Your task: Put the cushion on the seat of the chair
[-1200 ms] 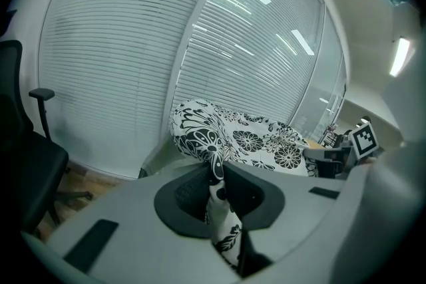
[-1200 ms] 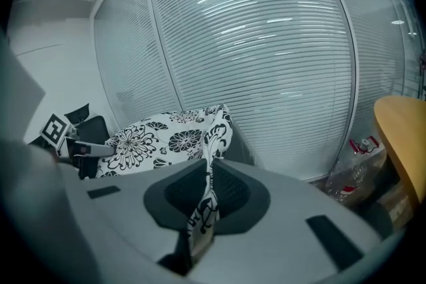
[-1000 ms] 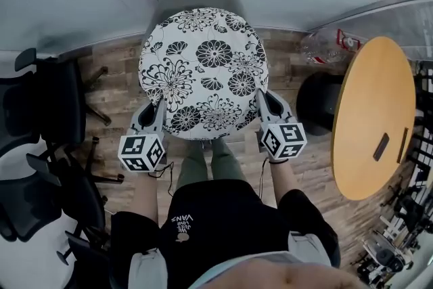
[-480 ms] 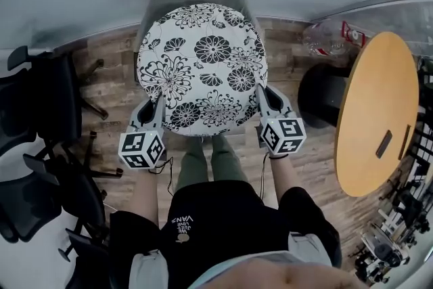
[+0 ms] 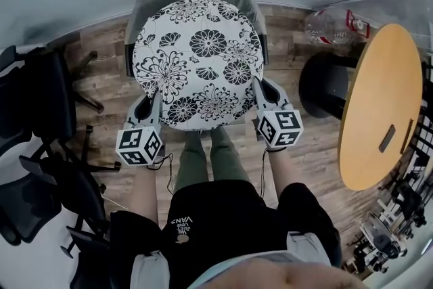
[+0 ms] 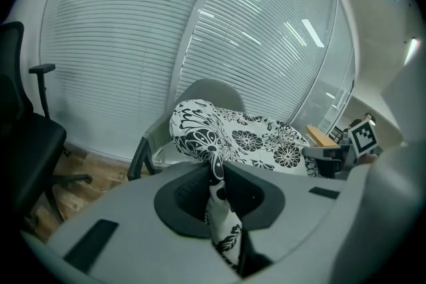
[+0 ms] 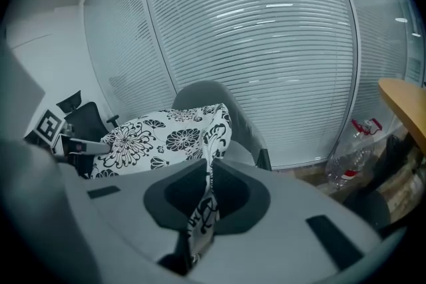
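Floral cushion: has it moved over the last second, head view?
No. The black-and-white floral round cushion drifts up the frame only about as far as the round wooden table does, so the camera shifted, not the cushion.

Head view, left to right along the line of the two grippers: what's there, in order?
black office chairs → left gripper → floral cushion → right gripper → round wooden table. The grey chair behind the cushion and the clear bottle are left out, since they overlap other things.
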Action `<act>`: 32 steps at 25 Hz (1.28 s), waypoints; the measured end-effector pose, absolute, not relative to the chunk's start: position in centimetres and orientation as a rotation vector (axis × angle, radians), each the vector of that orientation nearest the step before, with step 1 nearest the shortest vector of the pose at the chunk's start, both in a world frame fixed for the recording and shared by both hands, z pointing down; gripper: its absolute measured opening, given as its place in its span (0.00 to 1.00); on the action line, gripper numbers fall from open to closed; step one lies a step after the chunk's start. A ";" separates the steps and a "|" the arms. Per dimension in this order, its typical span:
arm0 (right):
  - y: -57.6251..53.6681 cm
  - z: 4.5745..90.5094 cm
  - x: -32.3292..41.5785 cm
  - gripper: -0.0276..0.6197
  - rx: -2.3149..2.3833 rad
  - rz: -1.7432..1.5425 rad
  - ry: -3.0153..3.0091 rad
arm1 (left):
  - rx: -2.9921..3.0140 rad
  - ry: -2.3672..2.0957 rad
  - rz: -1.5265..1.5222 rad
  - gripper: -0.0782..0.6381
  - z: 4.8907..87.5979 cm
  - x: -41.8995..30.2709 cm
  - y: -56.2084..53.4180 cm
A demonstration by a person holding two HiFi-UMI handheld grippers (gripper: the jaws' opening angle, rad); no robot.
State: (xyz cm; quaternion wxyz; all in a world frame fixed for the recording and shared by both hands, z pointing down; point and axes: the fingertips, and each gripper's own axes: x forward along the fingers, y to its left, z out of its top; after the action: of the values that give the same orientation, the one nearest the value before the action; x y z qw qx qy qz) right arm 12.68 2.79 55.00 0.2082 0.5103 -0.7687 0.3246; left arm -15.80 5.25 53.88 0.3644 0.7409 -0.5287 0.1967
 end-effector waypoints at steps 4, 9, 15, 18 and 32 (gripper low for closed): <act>2.7 55.4 12.7 0.09 1.422 0.906 -2.130 | 1.903 -1.358 0.506 0.18 54.3 -15.8 5.1; 2.8 55.5 12.5 0.09 1.422 0.903 -2.127 | 1.907 -1.359 0.510 0.18 54.3 -15.9 5.0; 2.7 55.2 12.5 0.09 1.420 0.904 -2.118 | 1.897 -1.354 0.515 0.18 54.3 -15.9 5.1; 2.6 54.9 12.4 0.09 1.422 0.902 -2.108 | 1.894 -1.349 0.510 0.18 54.2 -16.0 5.0; 2.8 56.0 12.5 0.09 1.425 0.899 -2.072 | 1.866 -1.354 0.530 0.18 55.3 -16.2 5.2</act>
State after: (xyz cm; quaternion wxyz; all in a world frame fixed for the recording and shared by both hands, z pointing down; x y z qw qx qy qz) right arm 12.50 2.80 56.01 0.2337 0.5188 -0.7544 0.3272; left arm -16.23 5.17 55.31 0.3783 0.7303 -0.5297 0.2072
